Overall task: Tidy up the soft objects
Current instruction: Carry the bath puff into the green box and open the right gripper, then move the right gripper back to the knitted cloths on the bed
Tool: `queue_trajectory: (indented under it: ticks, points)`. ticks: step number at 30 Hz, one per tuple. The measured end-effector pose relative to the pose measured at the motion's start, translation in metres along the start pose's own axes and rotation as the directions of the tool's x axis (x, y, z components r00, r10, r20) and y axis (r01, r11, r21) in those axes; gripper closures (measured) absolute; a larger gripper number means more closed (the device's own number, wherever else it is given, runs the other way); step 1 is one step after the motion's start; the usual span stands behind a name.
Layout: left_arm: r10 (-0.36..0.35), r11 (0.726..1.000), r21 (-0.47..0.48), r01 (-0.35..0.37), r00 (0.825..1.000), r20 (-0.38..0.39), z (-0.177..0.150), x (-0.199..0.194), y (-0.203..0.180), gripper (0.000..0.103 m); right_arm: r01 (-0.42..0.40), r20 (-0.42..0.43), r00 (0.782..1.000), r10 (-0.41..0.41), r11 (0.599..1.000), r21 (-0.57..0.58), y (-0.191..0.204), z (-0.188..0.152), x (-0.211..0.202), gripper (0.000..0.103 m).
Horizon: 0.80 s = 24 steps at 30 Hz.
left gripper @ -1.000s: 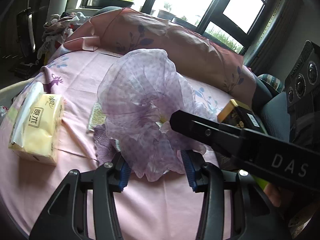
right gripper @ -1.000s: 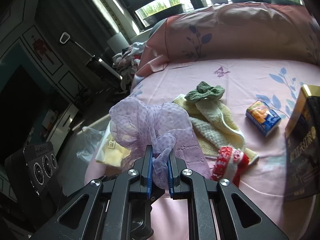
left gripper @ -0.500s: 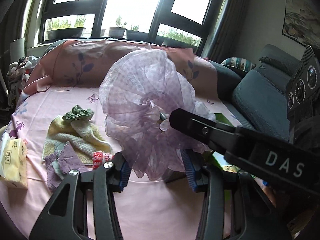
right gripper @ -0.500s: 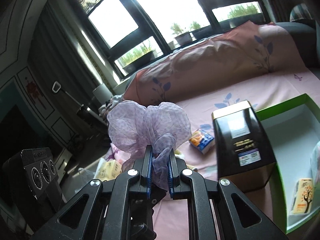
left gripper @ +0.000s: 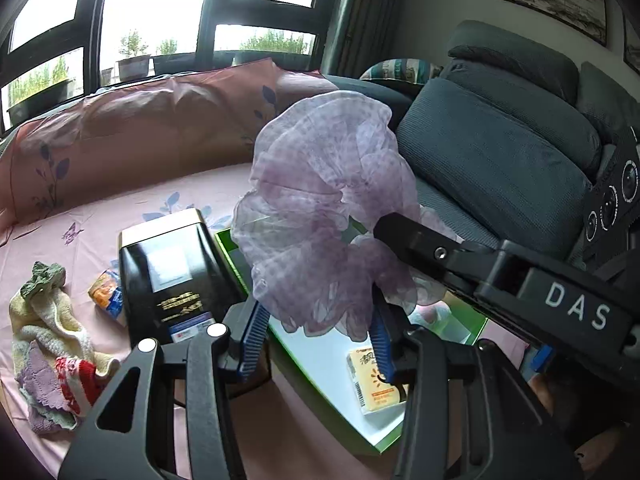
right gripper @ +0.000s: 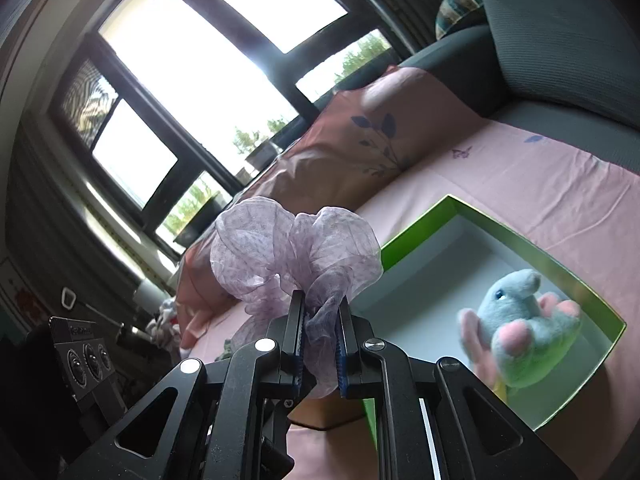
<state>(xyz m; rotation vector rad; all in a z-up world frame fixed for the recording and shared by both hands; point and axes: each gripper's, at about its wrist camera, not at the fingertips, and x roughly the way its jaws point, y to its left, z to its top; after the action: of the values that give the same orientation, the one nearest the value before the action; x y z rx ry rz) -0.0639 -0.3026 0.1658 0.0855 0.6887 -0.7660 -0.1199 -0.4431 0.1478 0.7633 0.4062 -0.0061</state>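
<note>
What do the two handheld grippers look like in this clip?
Both the left gripper and right gripper are matte black frames with triangular cut-outs, silver screw heads and blue ribbed pads. The right one carries white "DAS" lettering. No sleeves show.

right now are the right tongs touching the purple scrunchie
Touching. The right wrist view shows the right tongs shut on the purple scrunchie, fabric pinched between both blue pads.
</note>
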Motion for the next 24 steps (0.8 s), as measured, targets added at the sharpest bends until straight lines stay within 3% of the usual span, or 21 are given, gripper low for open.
queue_trajectory:
  ticks: [8,13,16,21,23,24]
  points:
    - [0.002,0.999,0.042,0.000,0.998,-0.062,0.003,0.039,-0.022,0.058,0.054,0.033,0.998,-0.058,0.992,0.113,-0.045,0.008,0.006,0.089]
    - [0.021,0.999,0.040,-0.018,0.998,-0.061,0.003,0.045,-0.023,0.056,0.082,0.030,0.996,-0.087,0.986,0.144,-0.056,0.007,0.012,0.089]
    - [0.029,0.999,0.034,-0.027,0.998,-0.052,0.002,0.040,-0.023,0.045,0.093,0.026,0.995,-0.098,0.986,0.138,-0.057,0.007,0.011,0.085]
    - [0.018,1.000,0.023,-0.018,1.000,-0.026,0.001,0.023,-0.016,0.027,0.110,0.051,0.992,-0.116,0.988,0.109,-0.048,0.010,0.004,0.042]
    - [0.029,0.999,0.022,-0.029,0.999,-0.016,0.002,0.015,-0.013,0.024,0.101,0.081,0.991,-0.109,0.990,0.098,-0.043,0.010,-0.002,0.032]
    - [0.036,0.999,0.019,-0.035,0.999,-0.011,0.002,0.010,-0.010,0.018,0.098,0.090,0.990,-0.106,0.991,0.091,-0.040,0.010,-0.004,0.028]
